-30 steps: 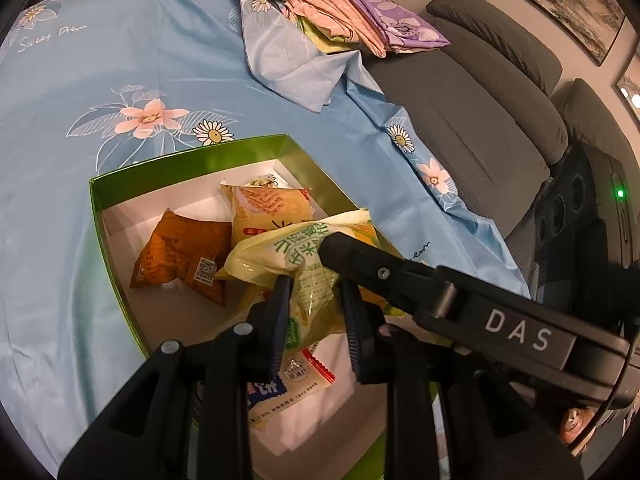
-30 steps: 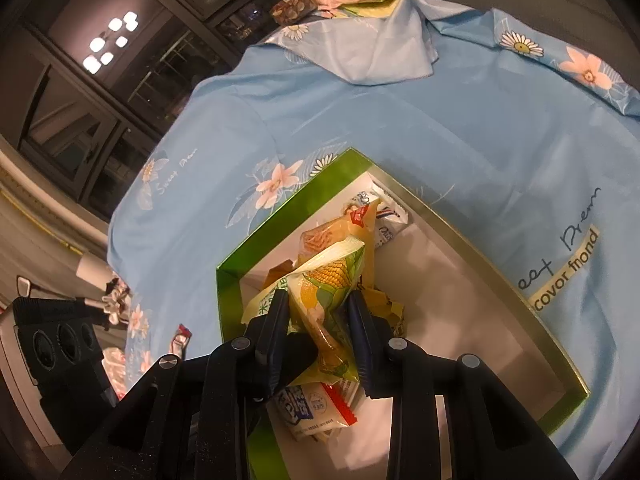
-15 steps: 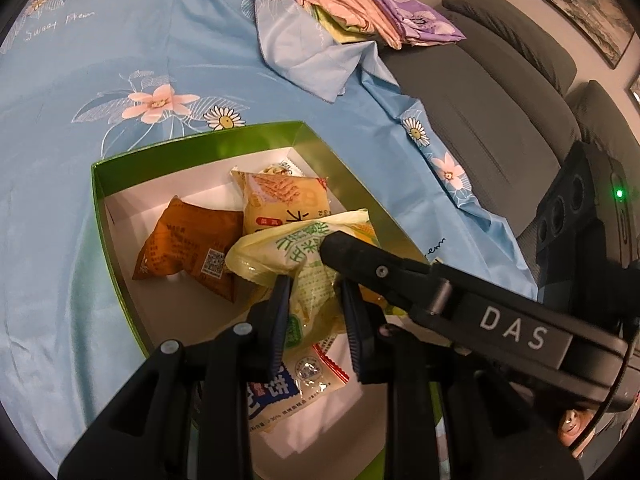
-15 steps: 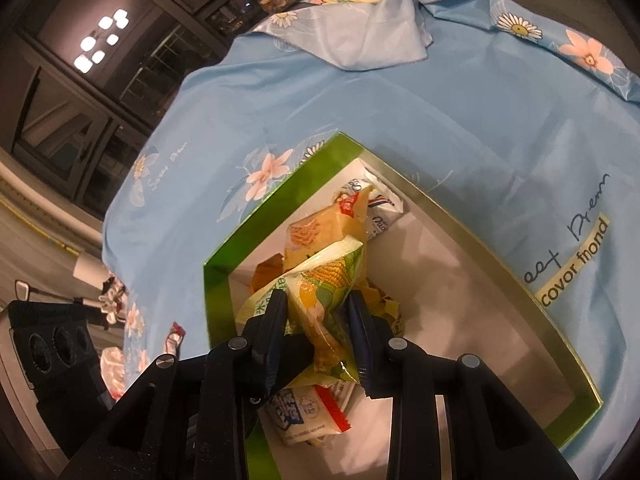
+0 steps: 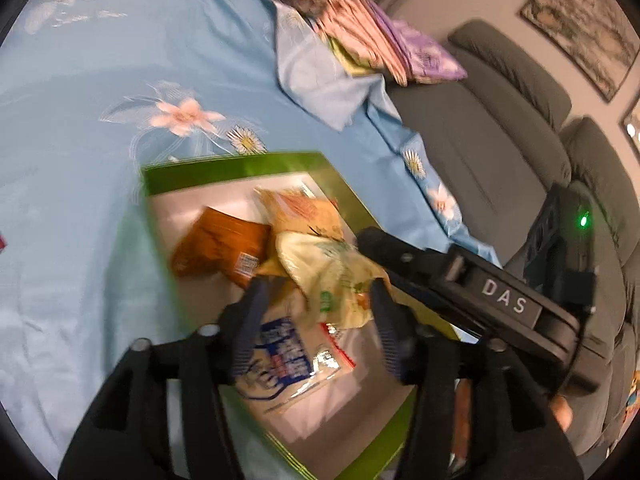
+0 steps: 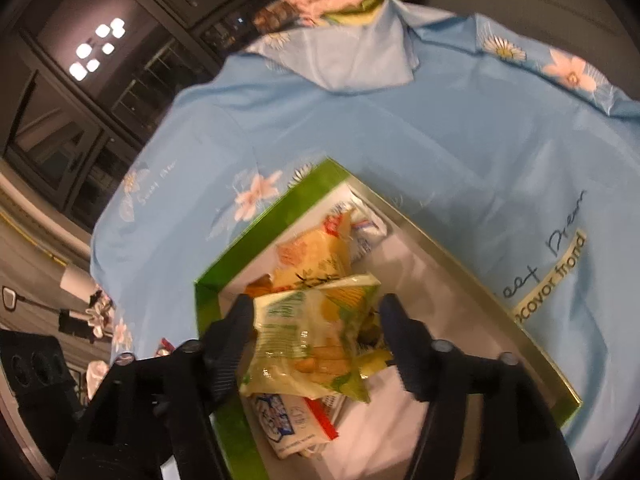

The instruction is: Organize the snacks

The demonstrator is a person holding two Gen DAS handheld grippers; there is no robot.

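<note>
Both grippers' jaws are opening. The left gripper [image 5: 316,312] and the right gripper [image 6: 316,328] each straddle the crinkly yellow-green corn snack bag [image 6: 312,344], their pads clear of it. The bag lies over other packets inside the shallow green-rimmed white box [image 6: 256,236], its long axis running roughly across the right gripper's fingers. The box sits on a light blue flowered cloth [image 6: 440,128], with a grey sofa [image 5: 480,128] beside it. The left view is motion-blurred, so packet print is illegible.

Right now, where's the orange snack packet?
Left wrist view: the orange snack packet lies inside the green box near its far left corner, touching the yellow packet on its right.
</note>
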